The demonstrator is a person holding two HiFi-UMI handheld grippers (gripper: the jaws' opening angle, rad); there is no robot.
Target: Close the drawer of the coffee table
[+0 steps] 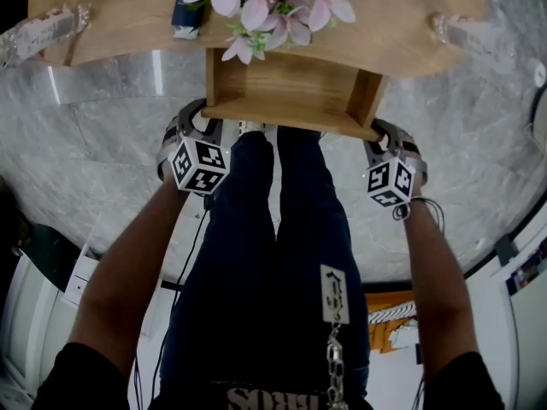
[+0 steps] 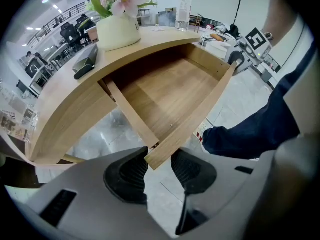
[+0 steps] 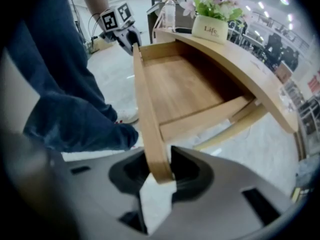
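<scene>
The coffee table's wooden drawer (image 1: 282, 88) stands pulled out from under the curved tabletop (image 1: 128, 15), and its inside is bare (image 2: 165, 91). My left gripper (image 1: 205, 116) clamps the left end of the drawer front; the panel's corner sits between both pads (image 2: 159, 166). My right gripper (image 1: 377, 133) clamps the other end, the panel's edge pinched between its pads (image 3: 159, 171). Both point steeply down. Each gripper also shows in the other's view, at the far end of the front panel.
A cream pot (image 2: 118, 31) of pink flowers (image 1: 265, 2) stands on the tabletop above the drawer, with a dark flat object (image 1: 184, 7) beside it and a clear bottle (image 2: 183, 9) behind. The person's legs (image 1: 273, 254) stand right before the drawer front. The floor is grey marble.
</scene>
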